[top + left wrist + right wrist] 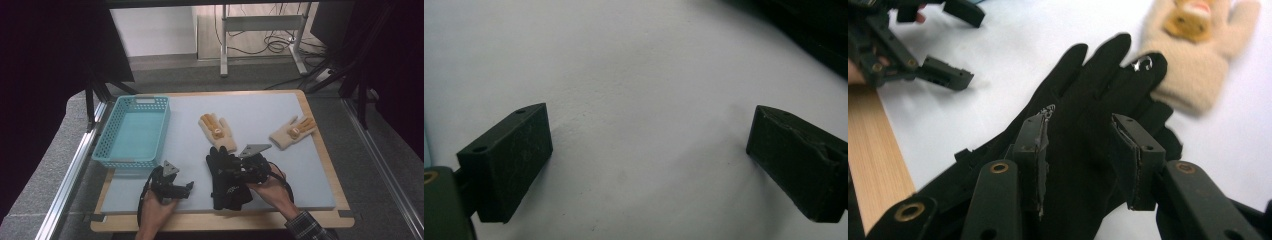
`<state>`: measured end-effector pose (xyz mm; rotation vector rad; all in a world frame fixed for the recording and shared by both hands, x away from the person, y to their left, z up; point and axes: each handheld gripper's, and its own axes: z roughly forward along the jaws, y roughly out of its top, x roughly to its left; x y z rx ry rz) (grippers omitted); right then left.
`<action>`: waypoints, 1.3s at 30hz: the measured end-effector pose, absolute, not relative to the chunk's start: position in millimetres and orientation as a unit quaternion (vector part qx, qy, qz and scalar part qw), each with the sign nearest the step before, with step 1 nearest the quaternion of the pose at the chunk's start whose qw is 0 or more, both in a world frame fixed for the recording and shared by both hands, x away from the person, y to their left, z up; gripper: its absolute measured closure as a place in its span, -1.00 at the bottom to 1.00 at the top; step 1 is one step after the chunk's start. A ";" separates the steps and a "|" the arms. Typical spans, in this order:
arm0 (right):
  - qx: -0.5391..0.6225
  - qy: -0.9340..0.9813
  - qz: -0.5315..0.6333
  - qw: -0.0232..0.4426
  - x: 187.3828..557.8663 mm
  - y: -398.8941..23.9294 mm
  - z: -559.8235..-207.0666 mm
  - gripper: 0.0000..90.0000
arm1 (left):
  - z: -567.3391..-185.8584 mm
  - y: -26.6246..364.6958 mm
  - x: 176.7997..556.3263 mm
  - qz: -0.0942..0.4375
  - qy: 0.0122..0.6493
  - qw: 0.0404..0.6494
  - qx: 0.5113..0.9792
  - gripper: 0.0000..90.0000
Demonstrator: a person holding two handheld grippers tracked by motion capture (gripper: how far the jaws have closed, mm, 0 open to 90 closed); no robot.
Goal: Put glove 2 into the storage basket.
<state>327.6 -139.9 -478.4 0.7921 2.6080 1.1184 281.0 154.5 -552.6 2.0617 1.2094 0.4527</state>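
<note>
Nothing sits in the teal basket (pixel 134 131) yet. Right gripper (pixel 1079 150) pinches a black glove (pixel 1088 107) on the blue mat (pixel 280 165), near front edge. Left gripper (pixel 649 160) wide open, empty, over bare mat. Two beige gloves (pixel 218 131) (pixel 292 132) lie untouched farther back; probably all gloves remain.

Left gripper (pixel 189 187): black body with a small grey three-cornered plate (pixel 170 168) on top and a black cable looping behind it; its two jaws are flat black blocks, each with small screw holes along the upper face; a brass-coloured ring sits on the linkage at the lower left corner of the left gripper view.

Right gripper (pixel 1083 162): black, with a larger grey three-cornered plate (pixel 254 149); black linkage arms carry brass-ringed pivot holes; the jaw pads are worn — edges frayed and pale.

Right sleeve (pixel 306 227): dark plaid cuff.
</note>
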 end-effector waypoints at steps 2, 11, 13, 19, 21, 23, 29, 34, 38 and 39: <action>0.237 0.891 0.375 0.096 331.2 -136.3 -476.3 0.29 | -552.7 154.5 281.0 0.174 0.466 0.348 0.795 -0.89; 0.158 0.938 0.298 0.082 350.4 -114.5 -496.5 0.34 | -552.6 154.8 281.0 0.174 0.465 0.347 0.796 -0.89; 0.161 0.940 0.291 0.082 352.4 -113.4 -501.6 0.66 | -552.6 154.7 280.9 0.174 0.465 0.347 0.796 -0.89; 0.218 0.924 0.307 0.072 347.4 -116.5 -494.9 0.86 | -552.6 154.7 280.9 0.174 0.465 0.347 0.796 -0.89; 0.241 0.910 0.329 0.074 342.3 -119.1 -486.8 0.86 | -552.6 154.7 280.9 0.174 0.465 0.347 0.796 -0.89; 0.266 0.896 0.348 0.076 336.2 -121.0 -477.2 0.86 | -552.8 154.5 280.9 0.174 0.466 0.348 0.794 -0.89; 0.331 0.857 0.381 0.101 315.7 -119.7 -458.2 0.86 | -552.7 154.3 280.7 0.173 0.467 0.348 0.794 -0.89; 0.378 0.830 0.388 0.133 306.5 -118.9 -469.7 0.85 | -552.7 154.4 280.7 0.174 0.467 0.348 0.794 -0.89; 0.404 0.822 0.382 0.127 307.9 -119.9 -484.8 0.83 | -552.6 154.3 280.6 0.174 0.468 0.348 0.794 -0.89; 0.407 0.822 0.378 0.127 308.2 -120.6 -492.1 0.79 | -552.7 154.4 280.6 0.174 0.467 0.348 0.794 -0.89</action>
